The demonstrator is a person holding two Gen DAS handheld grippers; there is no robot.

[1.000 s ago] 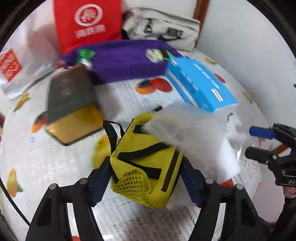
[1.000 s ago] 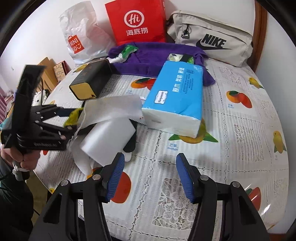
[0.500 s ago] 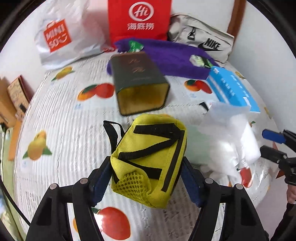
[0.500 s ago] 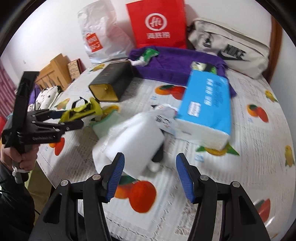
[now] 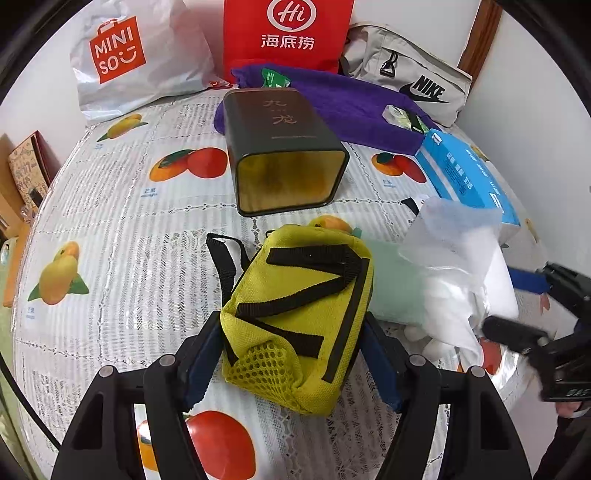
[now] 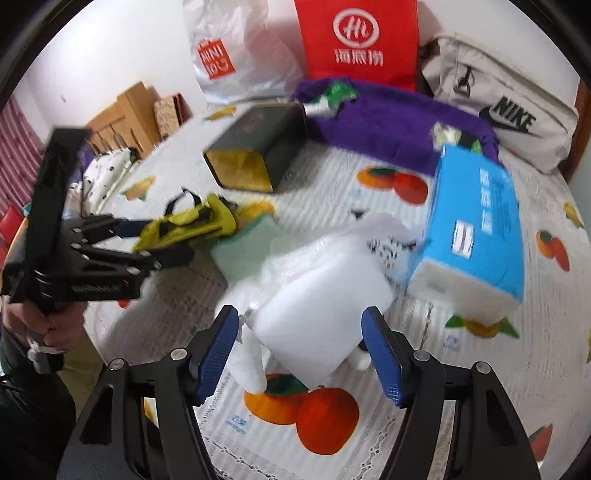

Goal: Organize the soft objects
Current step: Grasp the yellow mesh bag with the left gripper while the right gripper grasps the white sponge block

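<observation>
Two grippers are in my hands over the table with its fruit-print cloth [image 5: 122,229]. Farthest left at the back leans a white Miniso bag [image 5: 129,62], then a red paper bag [image 5: 288,33], with a purple towel [image 5: 354,107] stretched in front of it. Ahead of the towel a dark tin [image 5: 284,147] lies on its side, its gold inside facing me. My left gripper [image 5: 291,354] is clamped on the yellow pouch [image 5: 303,321], both blue pads pressed into its sides. Just right of the pouch sits a pale green cloth [image 5: 391,288], partly under a white plastic bag [image 6: 325,306]. My right gripper [image 6: 301,354] straddles that white bag with its jaws opening, pads standing off from it on both sides. Right of the white bag lies a blue tissue pack [image 6: 476,225], and behind it, at the wall, a beige Nike bag [image 6: 509,107].
</observation>
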